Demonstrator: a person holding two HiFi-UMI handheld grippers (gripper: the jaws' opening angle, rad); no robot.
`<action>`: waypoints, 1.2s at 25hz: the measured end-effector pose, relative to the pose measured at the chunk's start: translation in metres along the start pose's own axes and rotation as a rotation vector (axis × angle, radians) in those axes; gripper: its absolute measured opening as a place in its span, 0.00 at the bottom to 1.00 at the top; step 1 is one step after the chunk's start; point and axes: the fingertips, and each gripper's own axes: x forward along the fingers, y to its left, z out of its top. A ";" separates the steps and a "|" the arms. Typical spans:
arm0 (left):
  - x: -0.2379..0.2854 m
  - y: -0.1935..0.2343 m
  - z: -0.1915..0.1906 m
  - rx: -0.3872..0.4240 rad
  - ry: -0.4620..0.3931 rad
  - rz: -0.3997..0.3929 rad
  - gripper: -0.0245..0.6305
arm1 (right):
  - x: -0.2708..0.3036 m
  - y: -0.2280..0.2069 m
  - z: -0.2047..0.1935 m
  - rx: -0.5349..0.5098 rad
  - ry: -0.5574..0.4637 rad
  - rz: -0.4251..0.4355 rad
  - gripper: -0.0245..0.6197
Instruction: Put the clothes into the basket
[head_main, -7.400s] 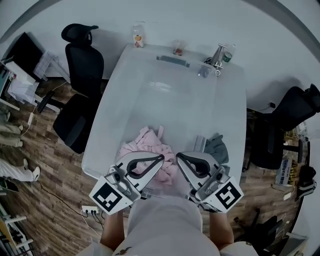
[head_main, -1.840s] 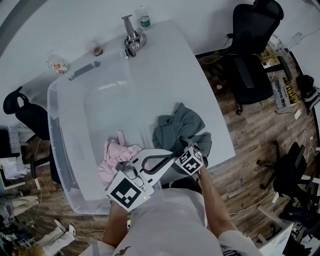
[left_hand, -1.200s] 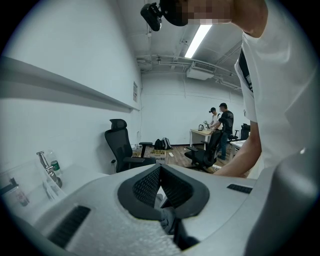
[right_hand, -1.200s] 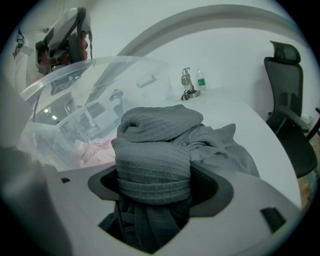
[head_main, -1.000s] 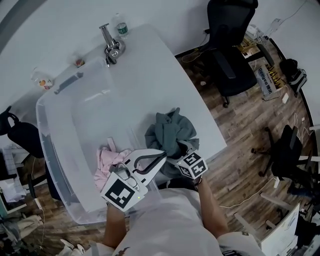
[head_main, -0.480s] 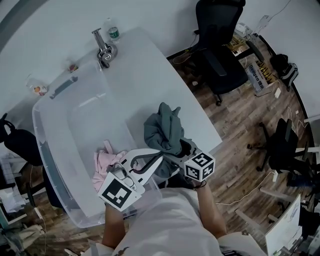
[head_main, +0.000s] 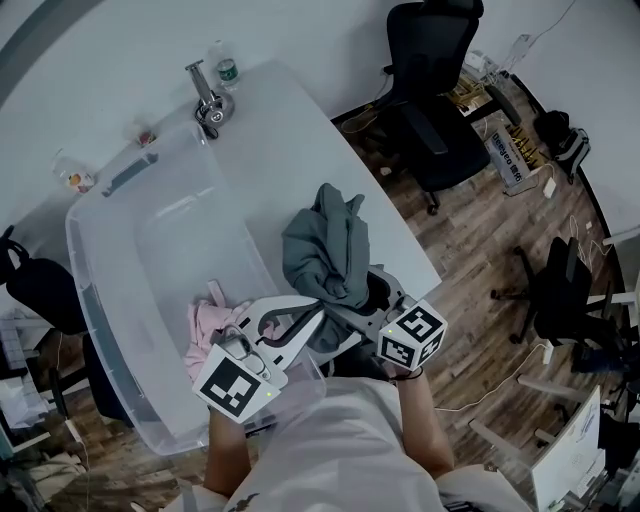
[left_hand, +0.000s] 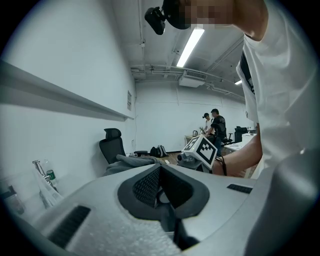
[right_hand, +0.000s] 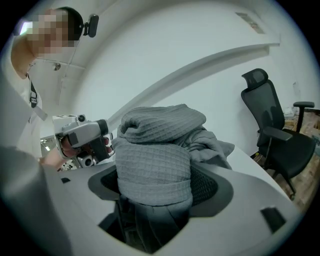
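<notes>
Basket (head_main: 165, 250): Clear plastic tub at the left of the head view, standing on the white table (head_main: 290, 130).
Pink garment (head_main: 205, 325): Crumpled inside the basket at its near end. Only the head view shows it.
Left gripper (head_main: 318, 312): I read its jaws as closed together with nothing between them. Its own view (left_hand: 161, 172) shows the dark ribbed pads meeting.
Left gripper view, extras: It shows the other gripper's marker cube (left_hand: 202, 149) and two people (left_hand: 214, 125) standing far back. The head view shows no such people.
Grey garment (head_main: 325, 245): Waffle-textured cloth, bunched and folded over itself. It is outside the basket, just right of its wall and over the table. The right gripper view (right_hand: 155, 155) gives the weave; the head view gives only a dark lump.
Right gripper (head_main: 350, 302): Clamped on the grey garment, which fills the jaws in its own view (right_hand: 155, 197).
Markings: Black-and-white square markers on both cubes.
Bottle (head_main: 222, 62): Green label, too small to read.
</notes>
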 end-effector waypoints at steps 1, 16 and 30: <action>-0.001 0.000 0.001 0.001 -0.004 0.004 0.04 | -0.001 0.002 0.004 0.001 -0.010 0.008 0.60; -0.029 0.002 0.019 0.033 -0.064 0.074 0.04 | -0.011 0.055 0.064 -0.101 -0.087 0.119 0.60; -0.076 0.004 0.041 0.078 -0.106 0.185 0.04 | -0.008 0.098 0.095 -0.201 -0.091 0.198 0.60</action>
